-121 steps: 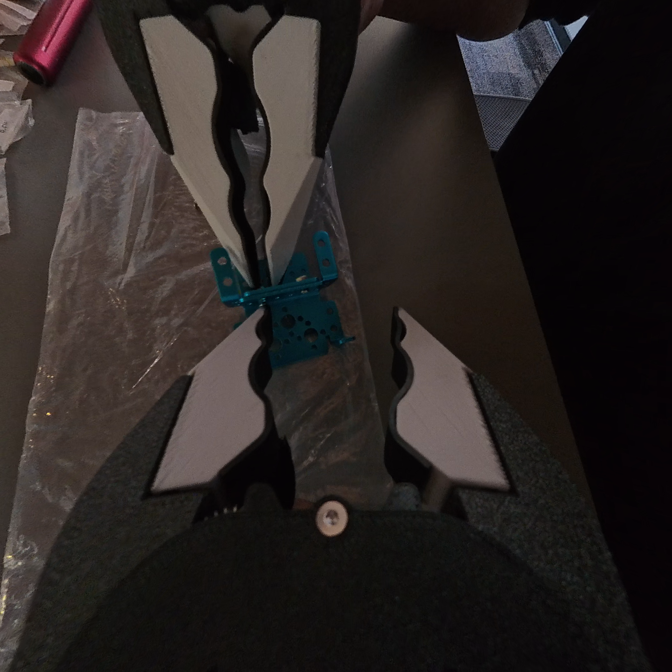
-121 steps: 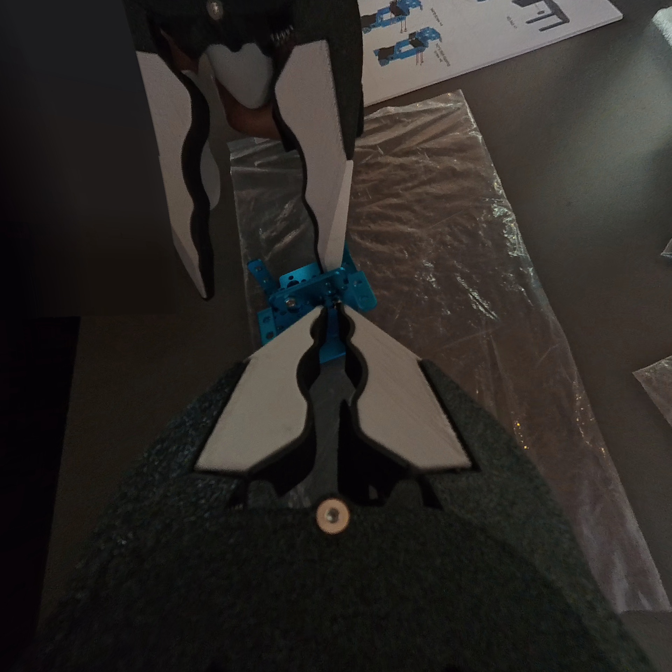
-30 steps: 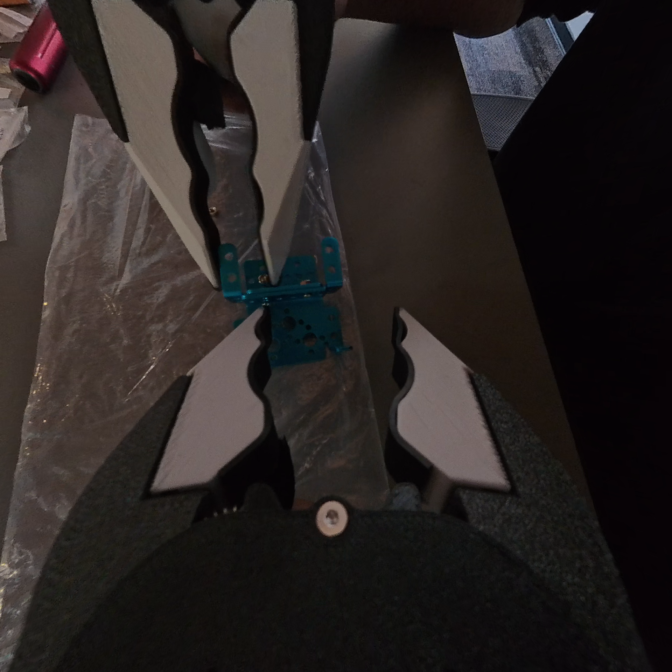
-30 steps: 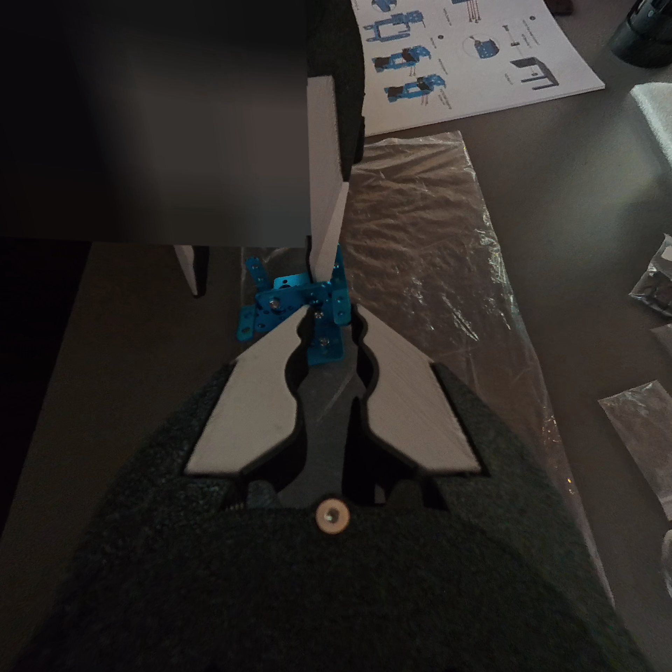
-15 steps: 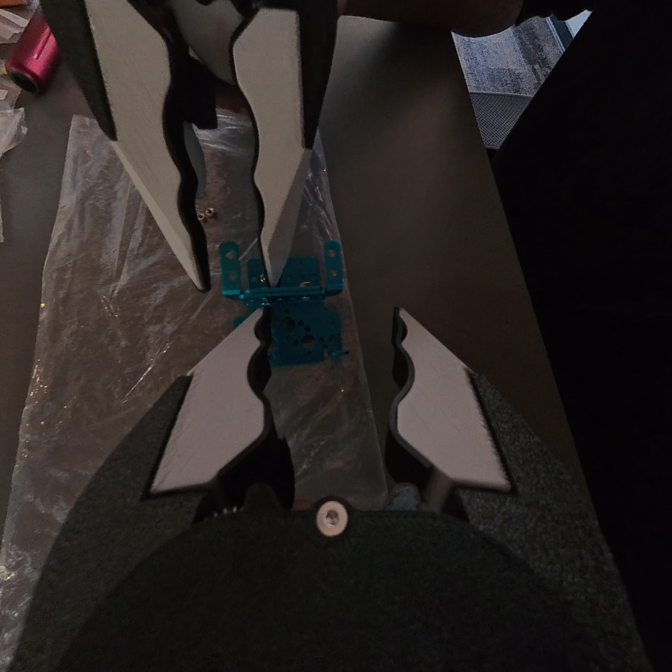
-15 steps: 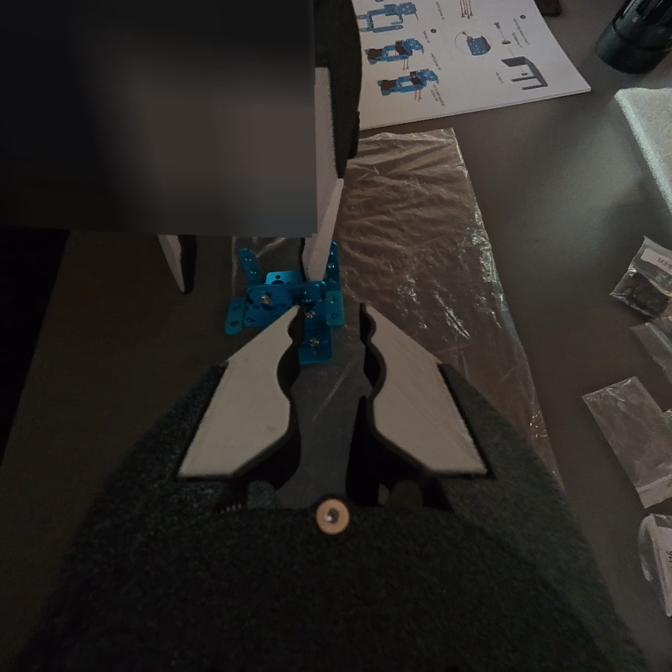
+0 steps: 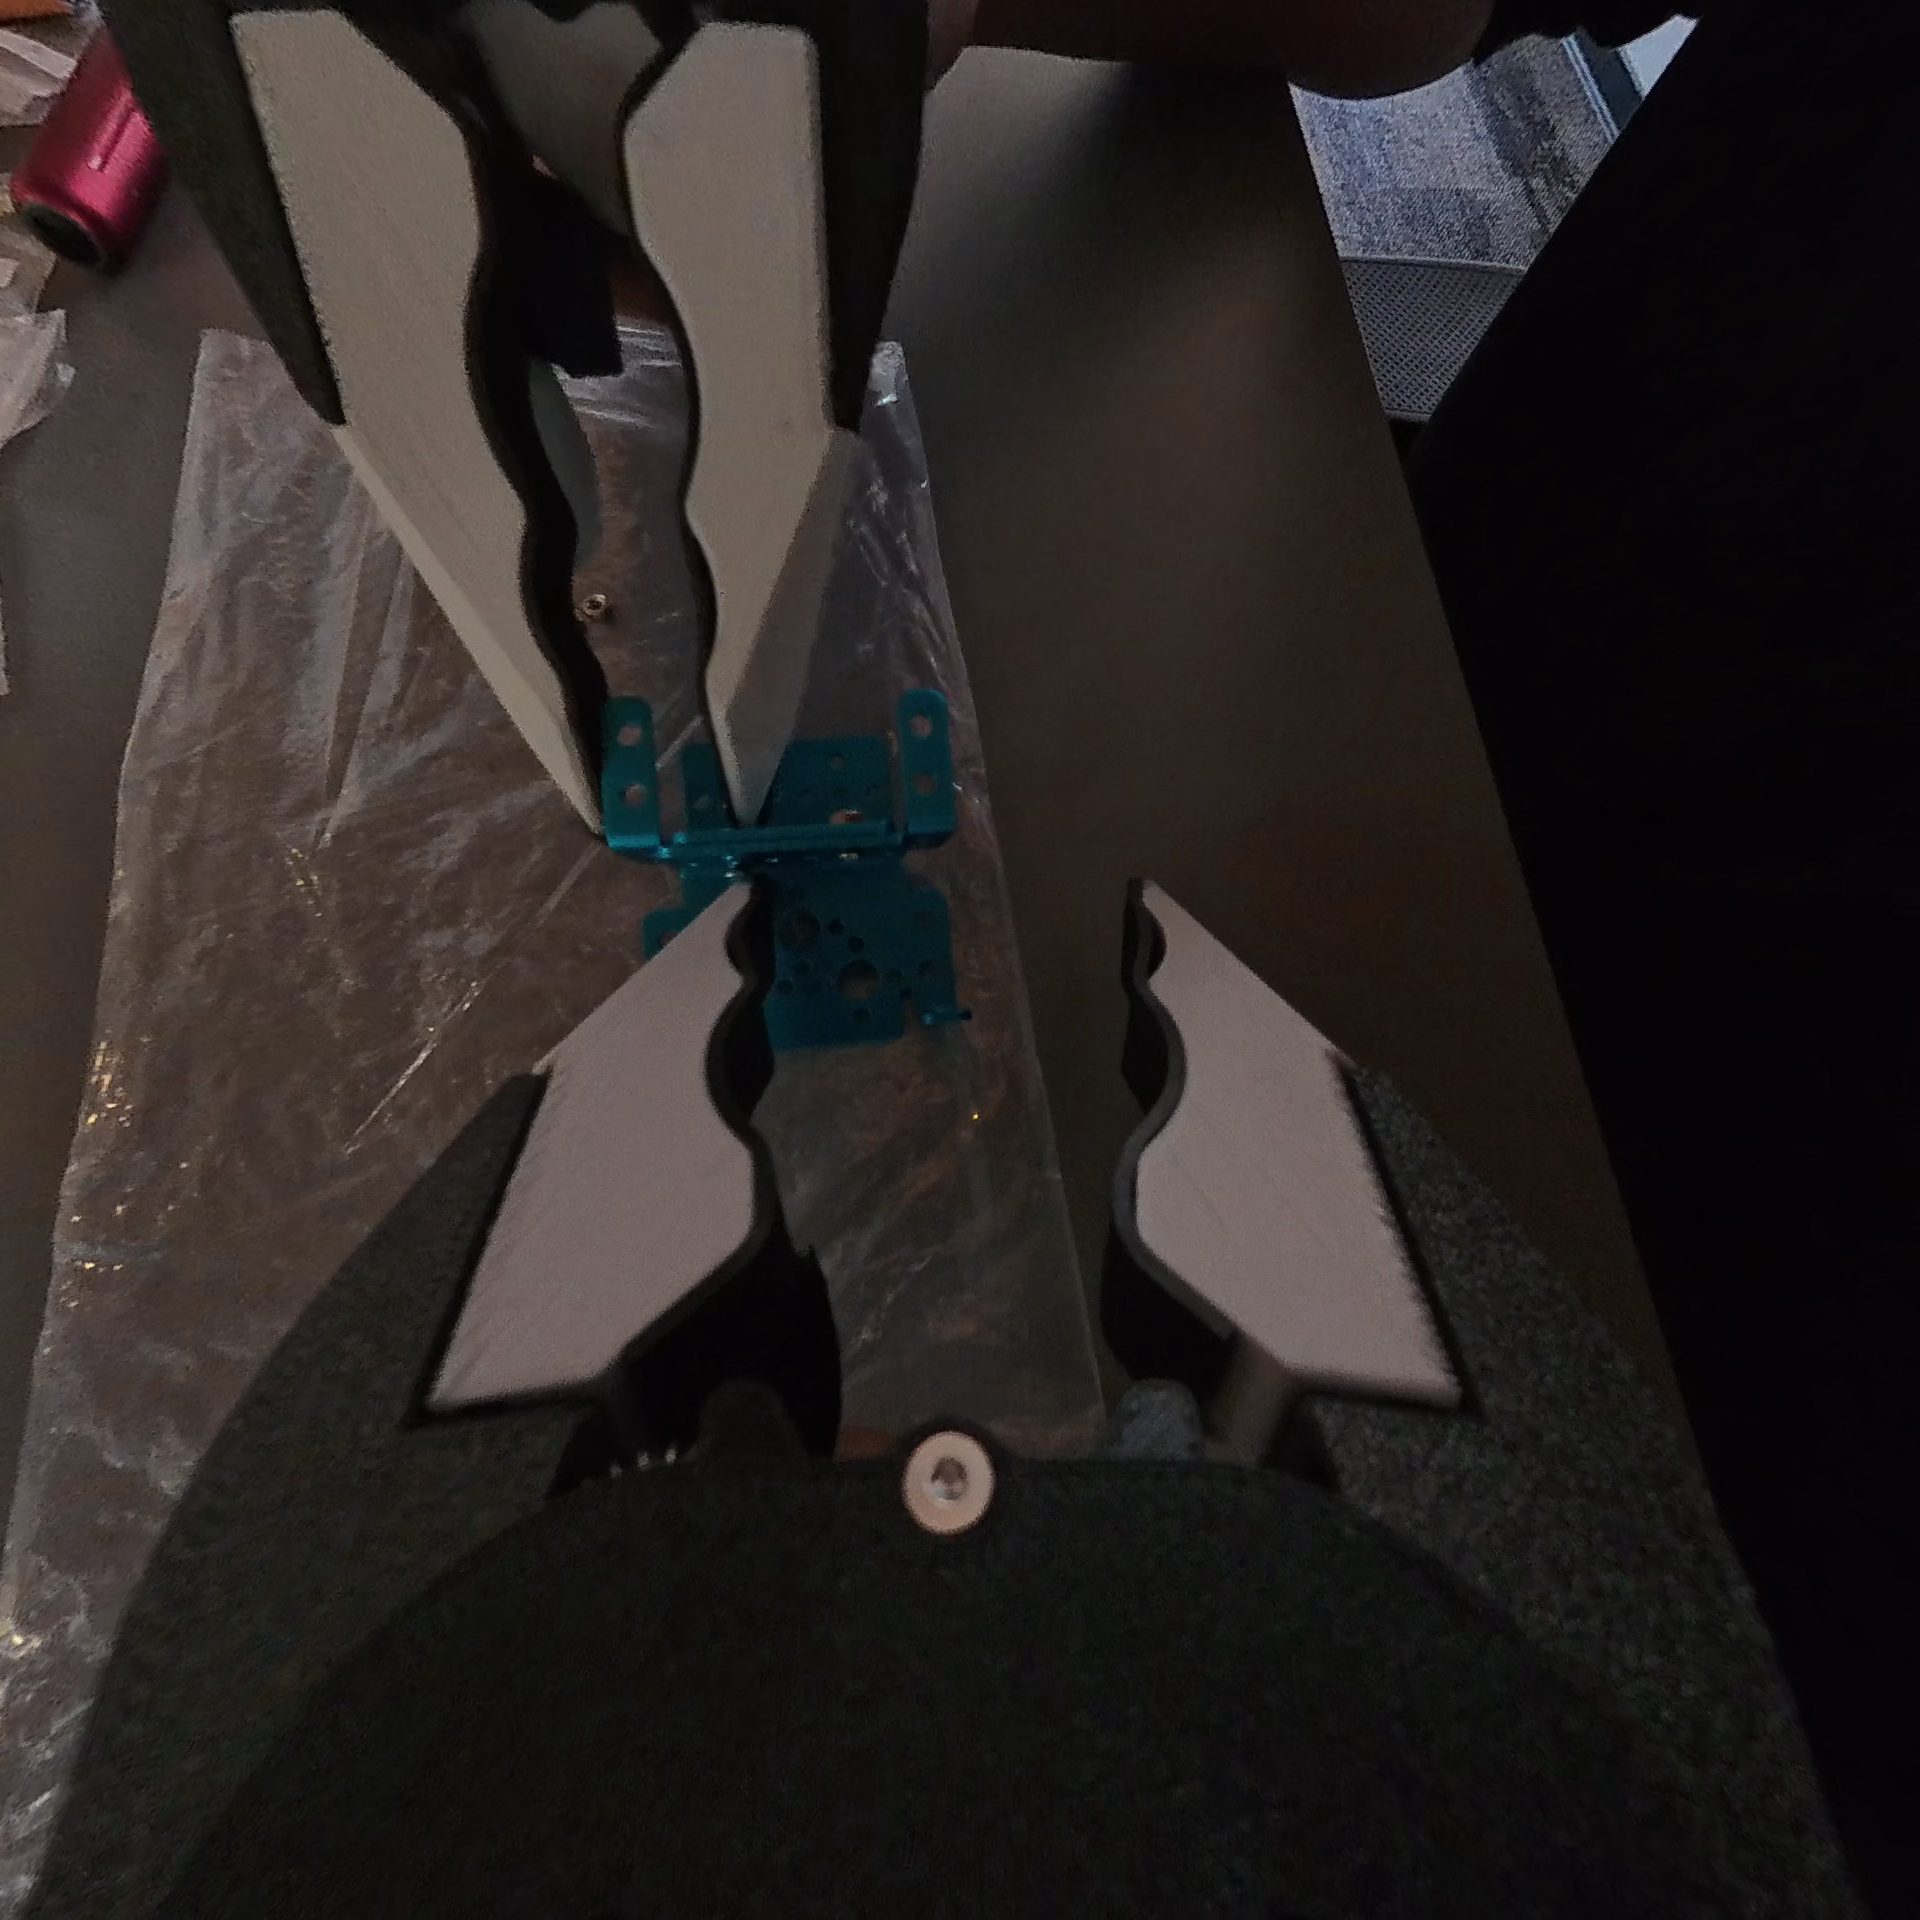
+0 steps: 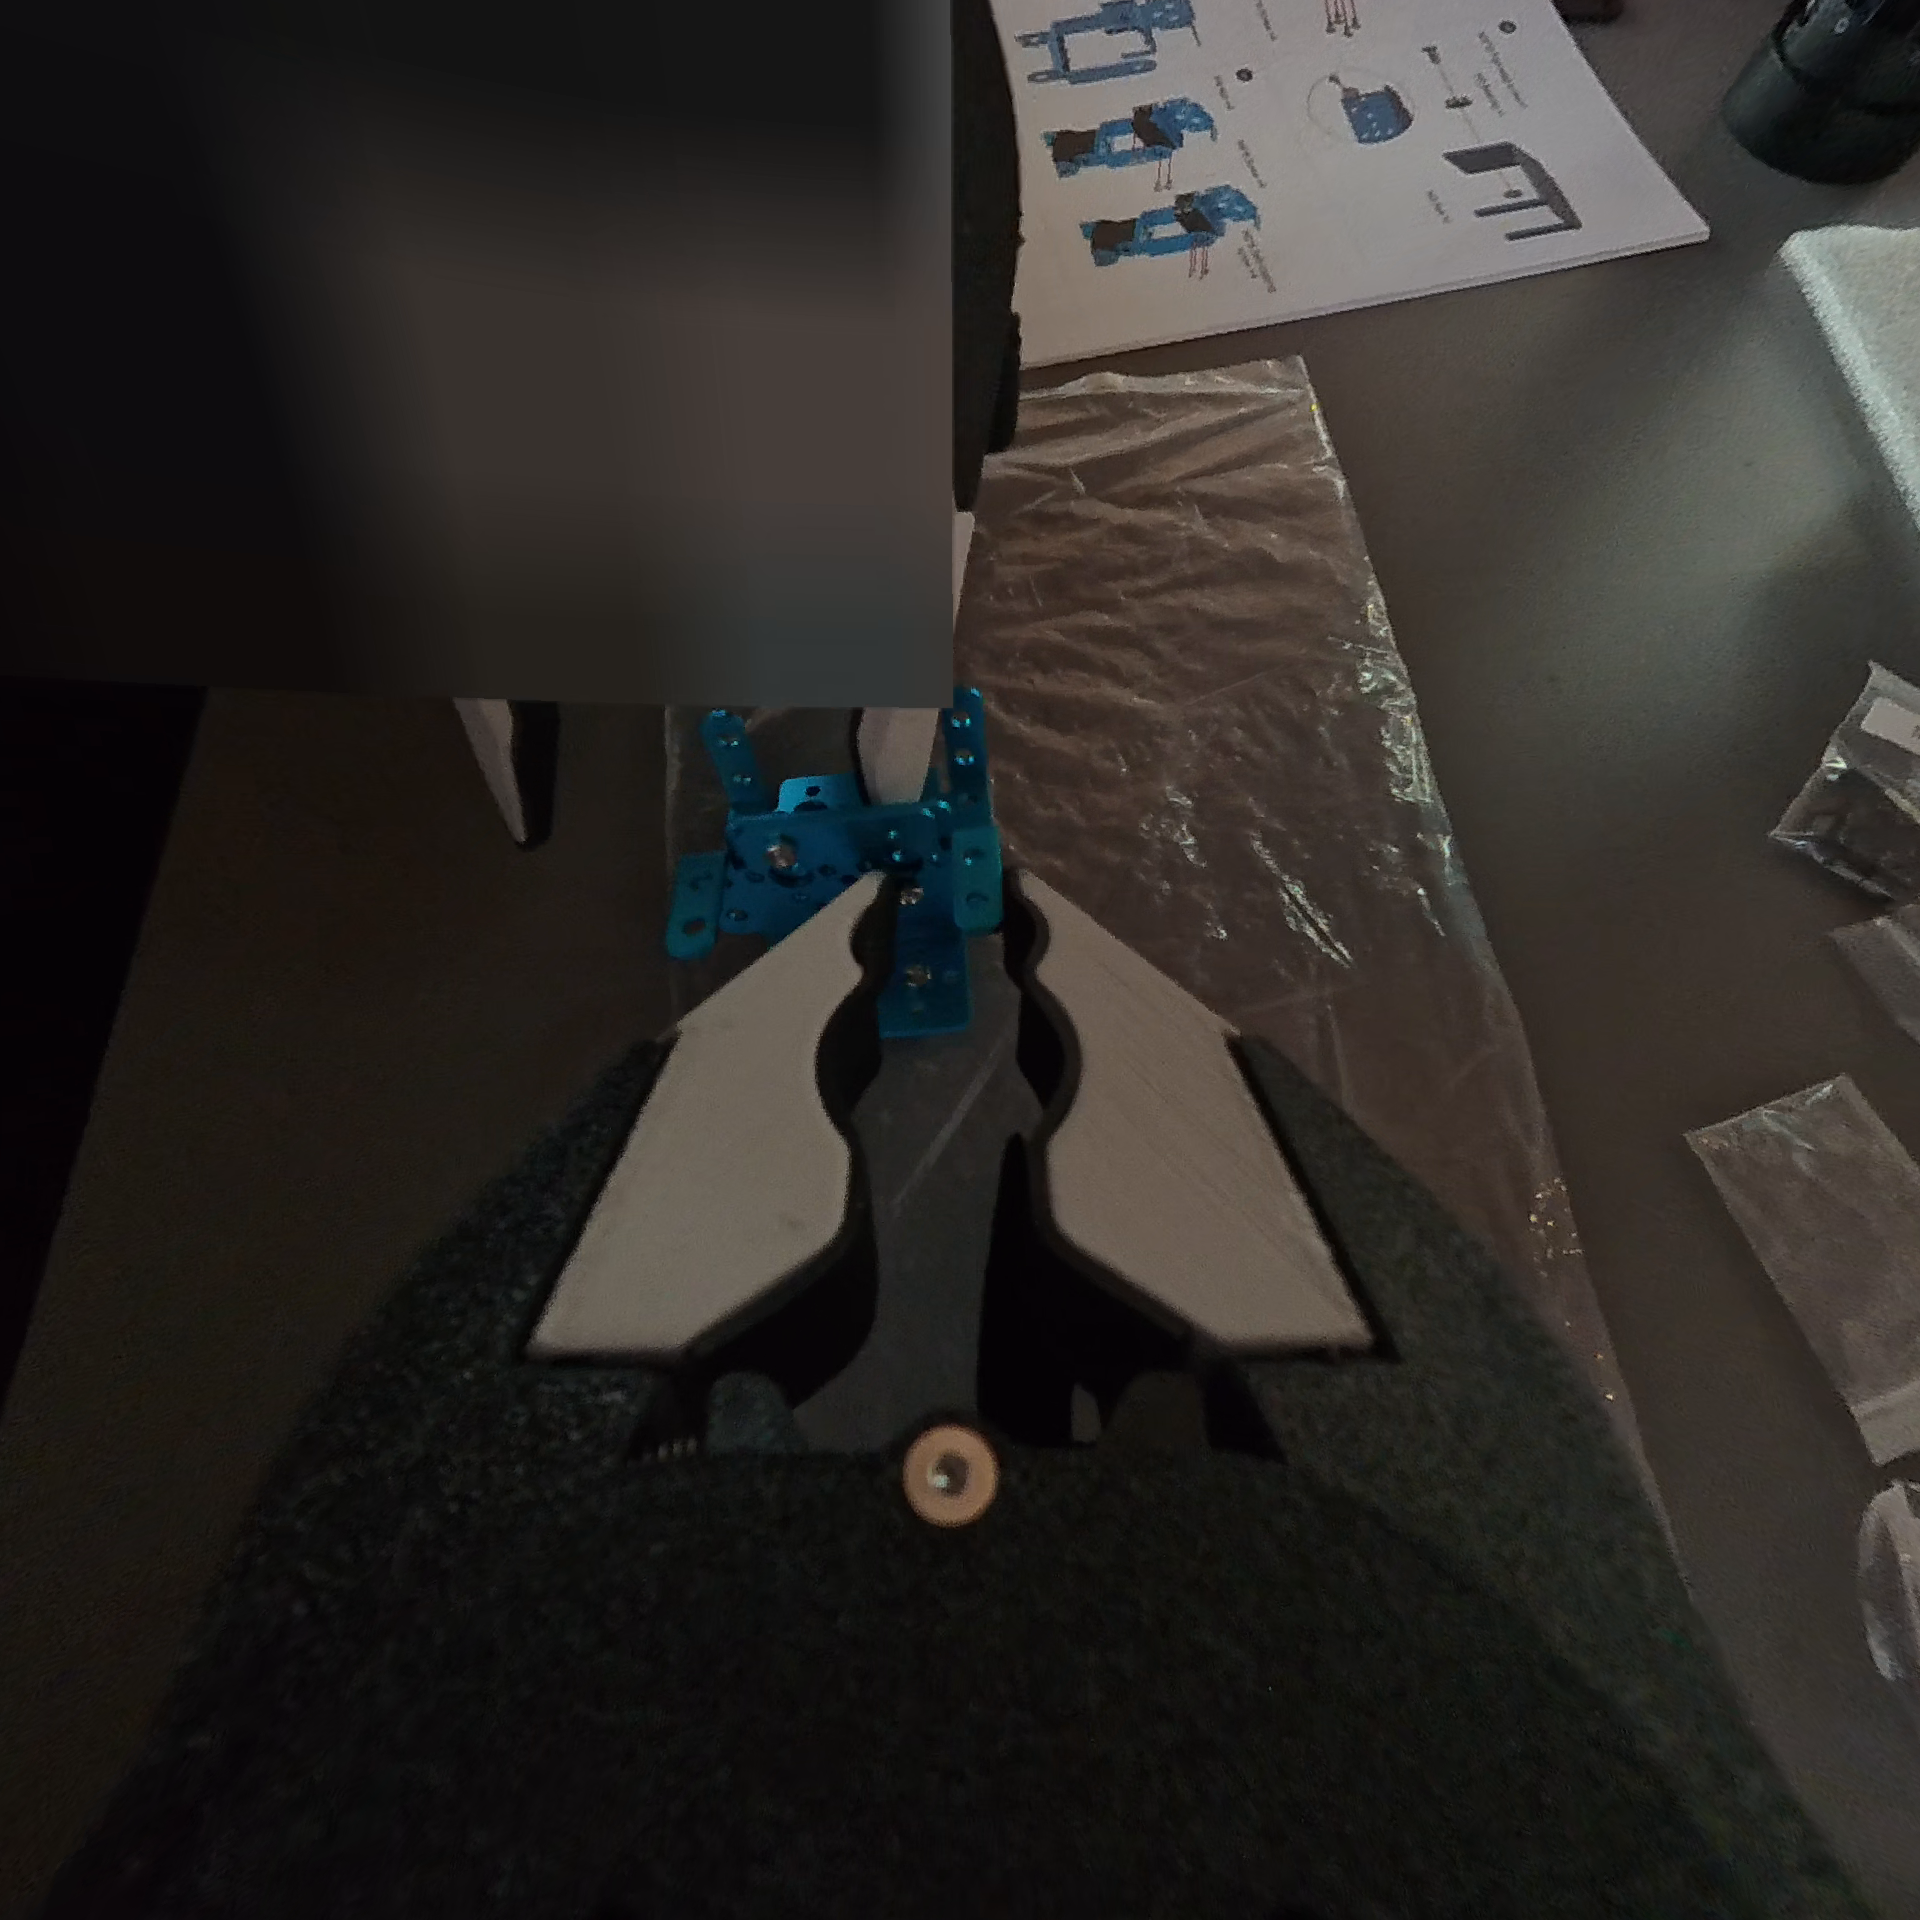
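Note:
A blue metal bracket assembly (image 7: 852, 935) with several holes and upright tabs lies on a clear plastic bag (image 7: 312, 883) on the dark table. My left gripper (image 7: 940, 894) is open; its left fingertip touches the bracket's near-left edge and its right finger is clear of it. My right gripper (image 8: 948, 878) is open, with a blue strip of the bracket (image 8: 925, 987) lying between its fingers. In the left wrist view the right gripper (image 7: 665, 821) comes from the far side, one tip between the bracket's uprights. A blur patch hides most of the left gripper in the right wrist view.
A printed instruction sheet (image 8: 1299, 156) lies beyond the bag. Small dark parts bags (image 8: 1849, 800) lie to the right, with a white foam piece (image 8: 1860, 301) and a dark object (image 8: 1829, 94). A magenta cylinder (image 7: 88, 187) and a small nut (image 7: 592, 606) show. The table edge (image 7: 1455, 727) runs close on the right. Left tips and right tips are each some 25 centimetres from the magenta cylinder (image 7: 88, 187).
Four seconds ago my right gripper was shut on the bracket; it has since opened and drawn back a little. The bracket has turned slightly. My left gripper has stayed open and still.

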A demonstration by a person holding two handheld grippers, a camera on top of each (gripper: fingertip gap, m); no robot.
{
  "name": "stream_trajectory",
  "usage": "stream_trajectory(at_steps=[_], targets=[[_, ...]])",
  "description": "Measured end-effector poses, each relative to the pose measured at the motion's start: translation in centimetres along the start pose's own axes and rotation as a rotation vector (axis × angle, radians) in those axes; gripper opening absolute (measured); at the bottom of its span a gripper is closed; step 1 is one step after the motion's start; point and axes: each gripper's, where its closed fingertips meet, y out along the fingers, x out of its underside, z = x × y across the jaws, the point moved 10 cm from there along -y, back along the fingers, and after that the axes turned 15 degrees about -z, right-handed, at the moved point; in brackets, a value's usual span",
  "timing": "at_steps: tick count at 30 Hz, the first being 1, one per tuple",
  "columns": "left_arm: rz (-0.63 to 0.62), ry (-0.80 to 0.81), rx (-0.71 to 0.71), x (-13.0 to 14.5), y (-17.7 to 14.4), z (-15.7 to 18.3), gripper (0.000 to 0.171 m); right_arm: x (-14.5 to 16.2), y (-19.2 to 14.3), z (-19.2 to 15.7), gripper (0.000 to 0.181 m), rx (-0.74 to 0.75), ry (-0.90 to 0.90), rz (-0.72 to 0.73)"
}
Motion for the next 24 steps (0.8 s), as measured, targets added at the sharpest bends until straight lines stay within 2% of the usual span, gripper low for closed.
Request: stream_trajectory(at_steps=[3, 9, 16, 19, 24], targets=[[0.002, 0.003, 0.000, -0.02, 0.00, 0.06, 0.068, 0.12, -0.15, 0.42, 0.006, -0.042, 0.047, 0.015], [-0.004, 0.004, -0.004, -0.01, 0.07, 0.08, 0.068, 0.14, 0.00, 0.12, 0.022, -0.032, 0.019, 0.001], [-0.003, 0.004, -0.006, -0.03, 0.07, 0.08, 0.068, 0.25, -0.16, 0.47, 0.008, -0.036, 0.048, 0.014], [-0.004, 0.007, -0.007, -0.02, 0.07, 0.13, 0.068, 0.31, -0.34, 0.50, 0.018, -0.030, 0.043, 0.026], [-0.004, 0.005, -0.004, -0.02, 0.08, 0.11, 0.068, 0.18, -0.03, 0.27, 0.020, -0.016, 0.029, 0.005]])
